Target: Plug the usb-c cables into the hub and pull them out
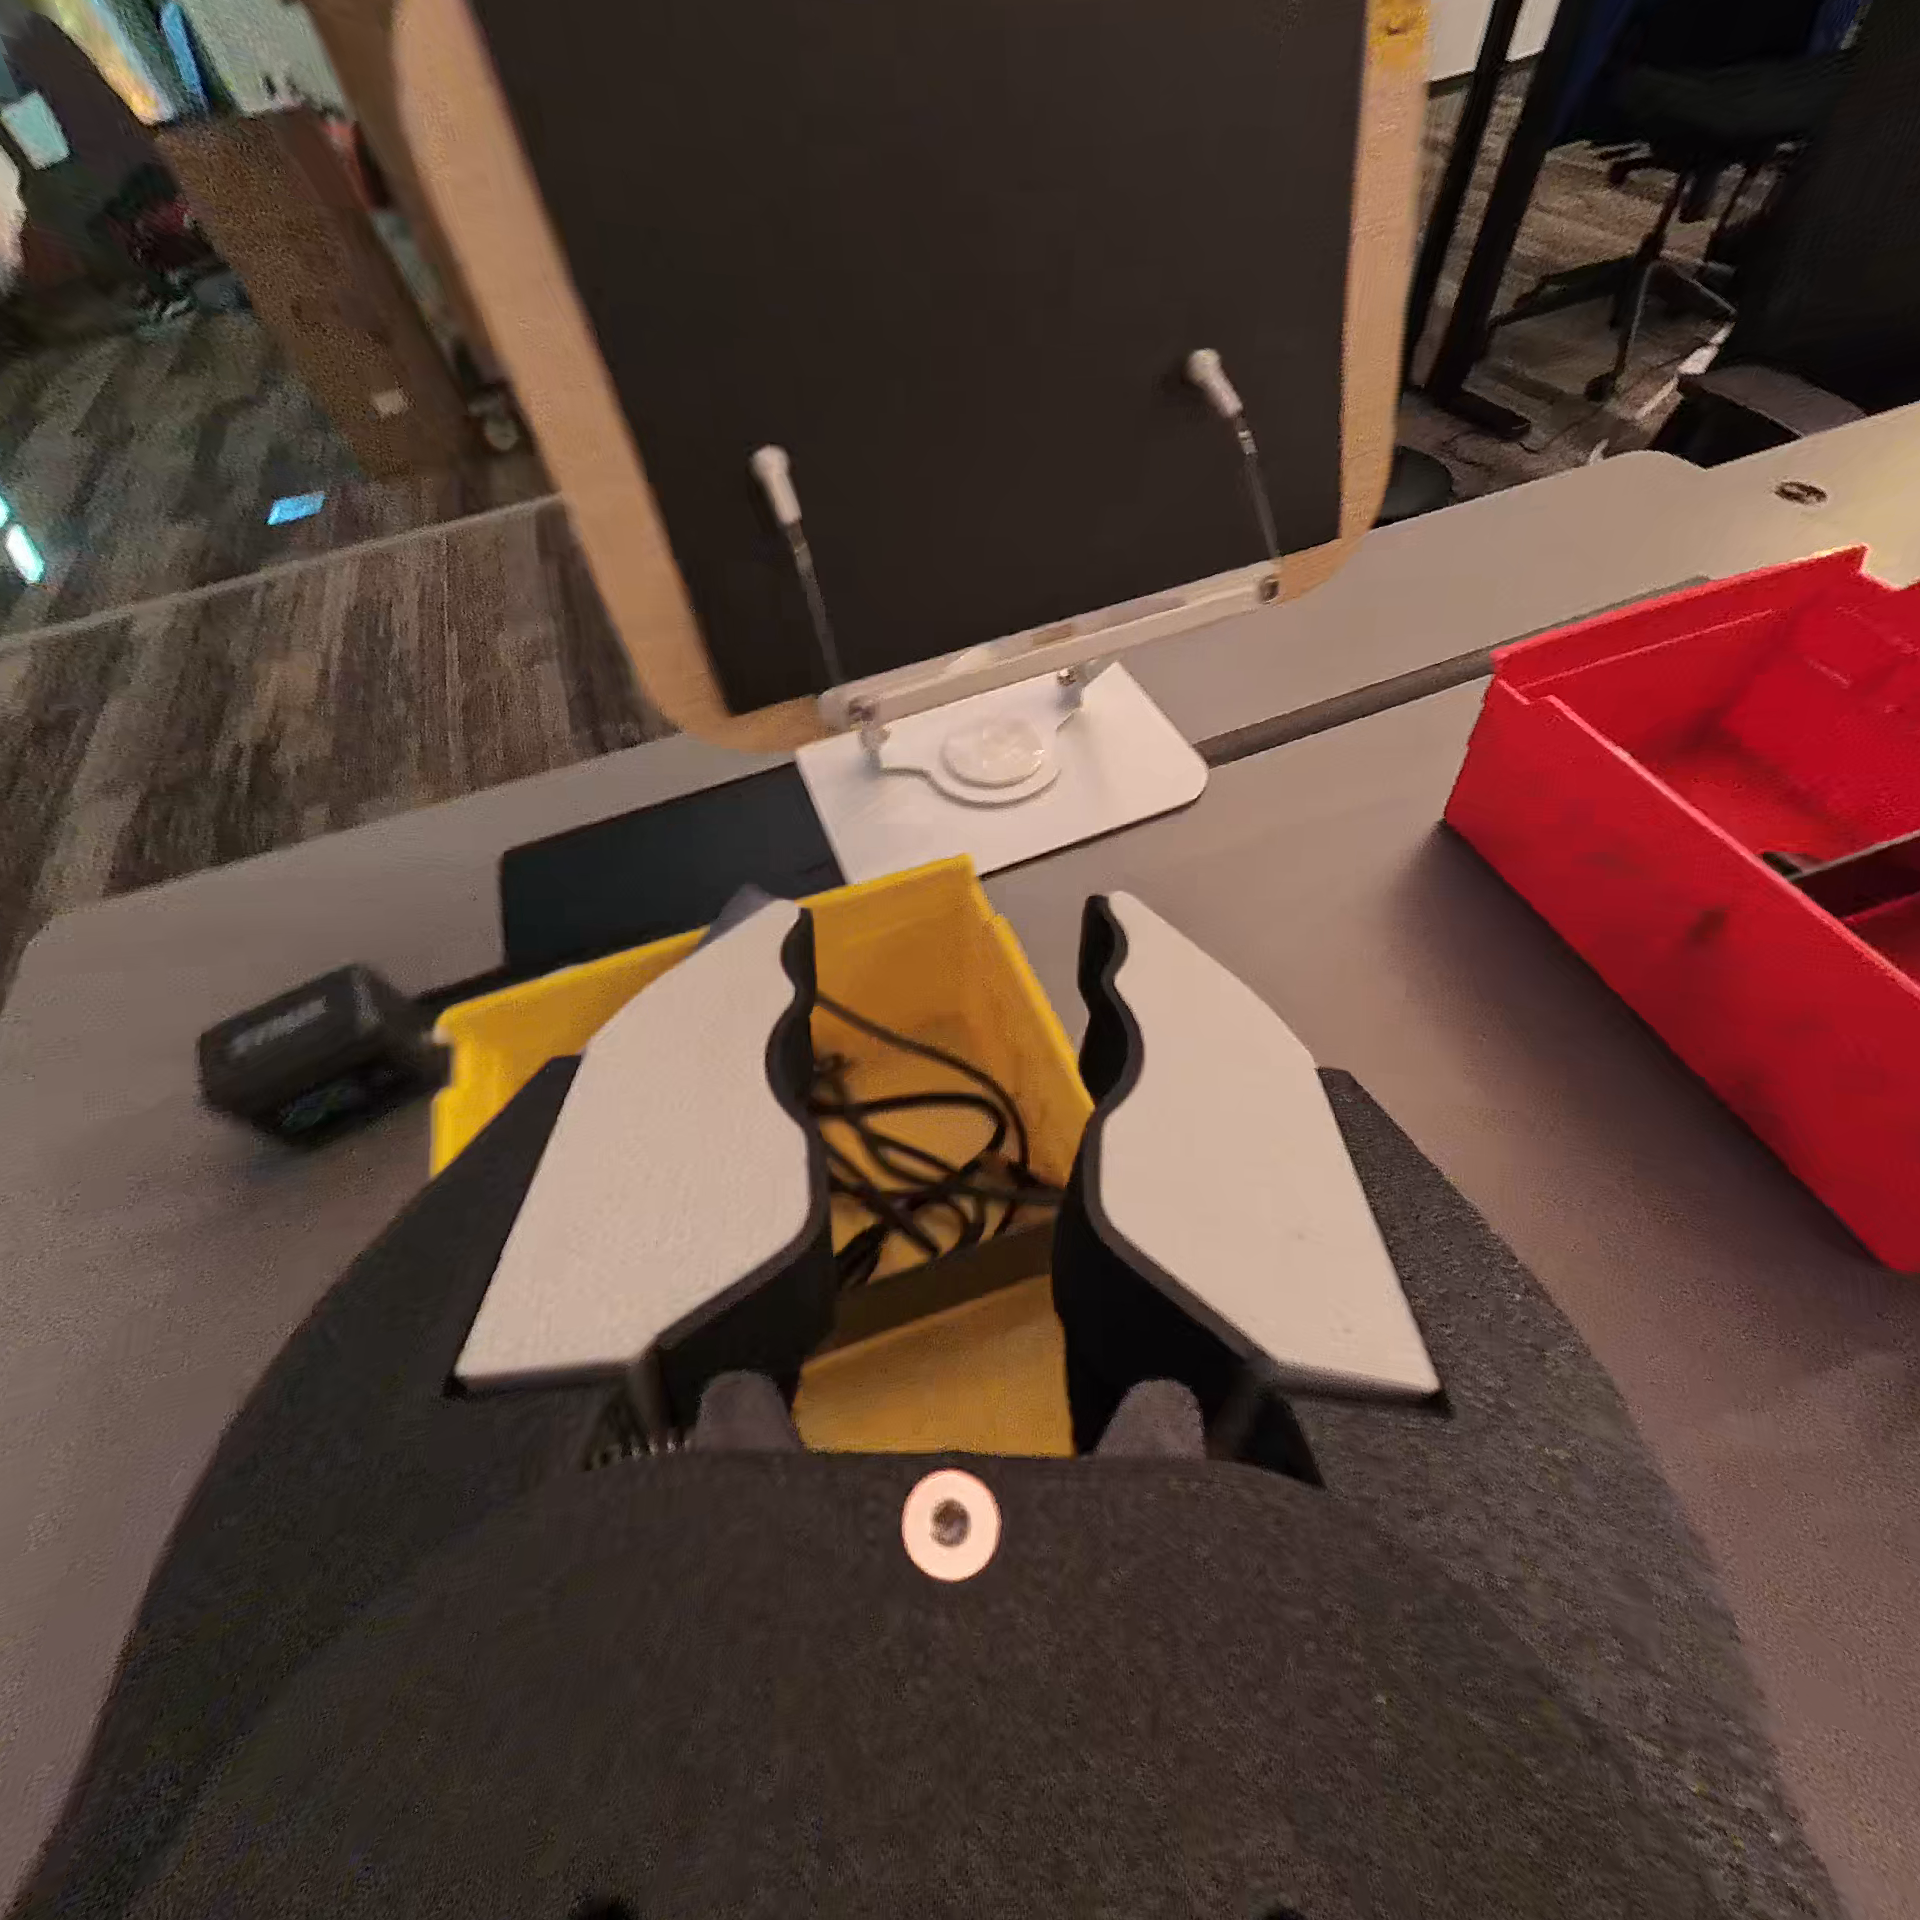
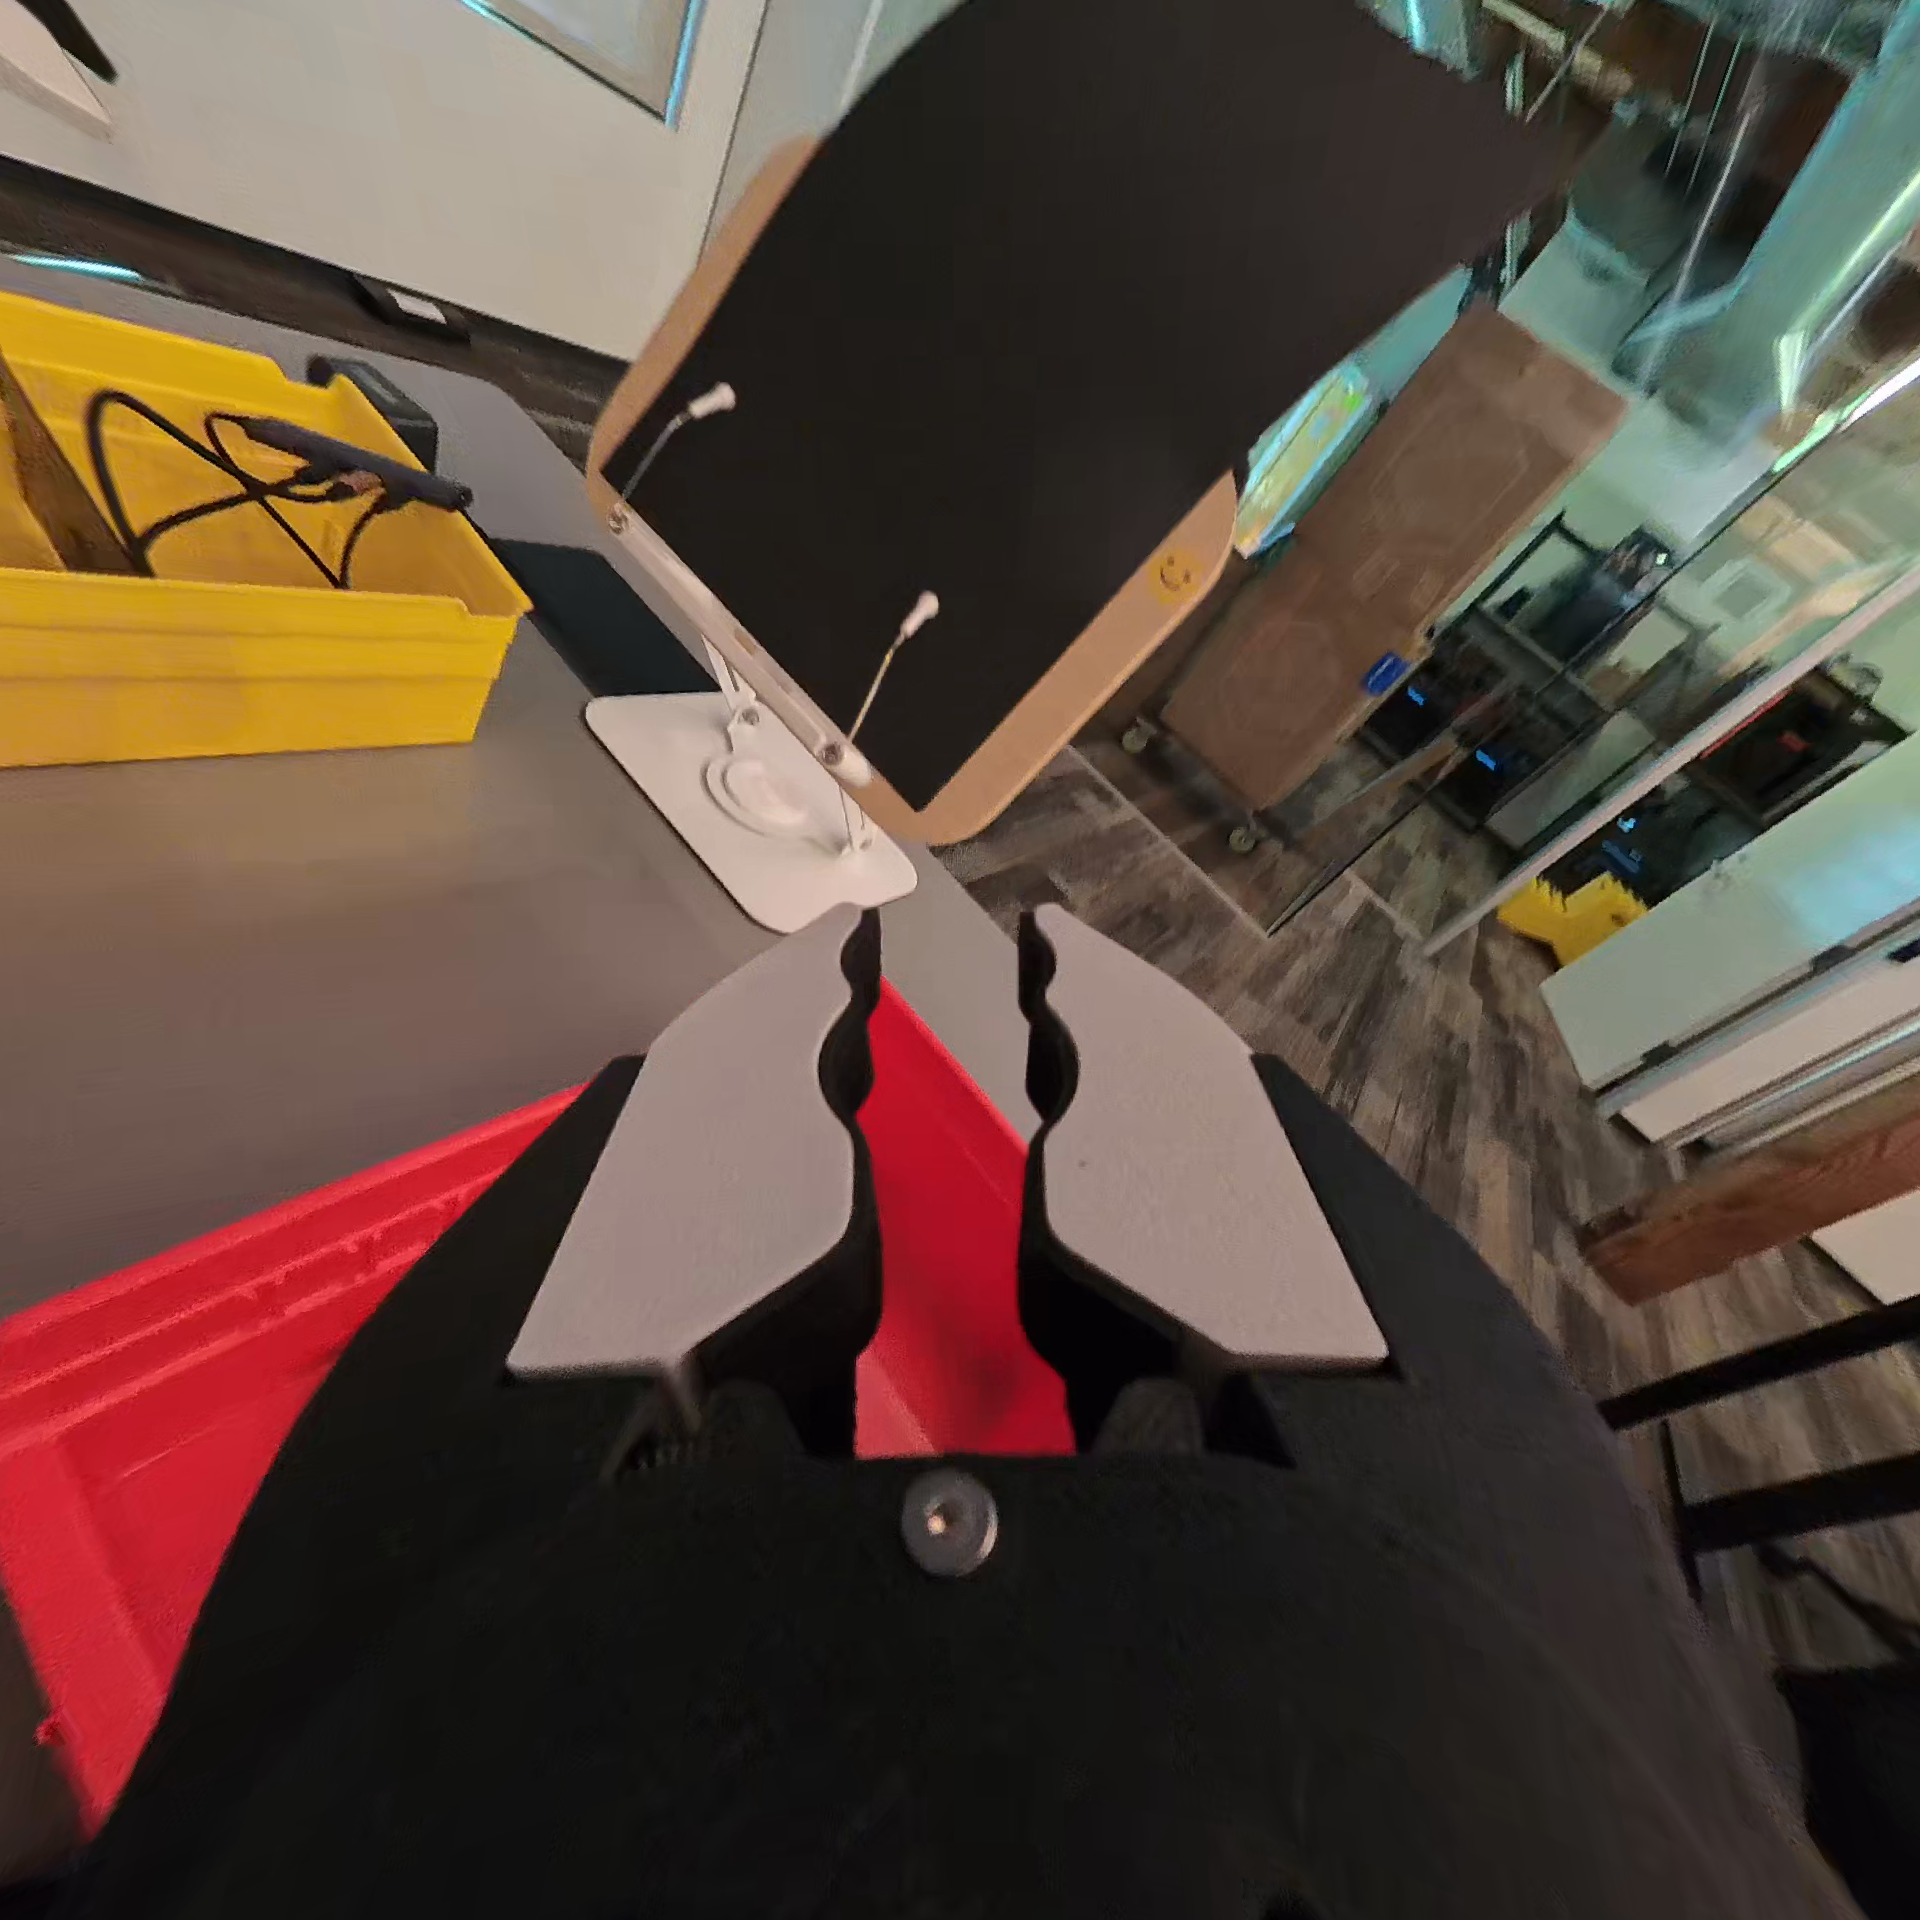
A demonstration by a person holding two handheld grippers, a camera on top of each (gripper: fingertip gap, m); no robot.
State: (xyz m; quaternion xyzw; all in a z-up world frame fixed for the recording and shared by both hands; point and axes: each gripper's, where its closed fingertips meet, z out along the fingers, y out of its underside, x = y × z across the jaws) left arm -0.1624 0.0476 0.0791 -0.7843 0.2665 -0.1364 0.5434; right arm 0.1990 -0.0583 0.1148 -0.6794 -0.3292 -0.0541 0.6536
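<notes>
A yellow bin holds a tangle of black cables; the same bin and cables show at the left of the right wrist view. My left gripper is open and empty, hovering just above the yellow bin. A small black box-shaped device, perhaps the hub, lies on the table left of the bin. My right gripper is open and empty above a red bin, near the table's far edge.
A tilted black board with tan edges stands on a white base behind the yellow bin. The red bin sits at the right. The grey table ends at a floor drop on the far side. Across from one pair of fingers to the other is roughly 40 centimetres.
</notes>
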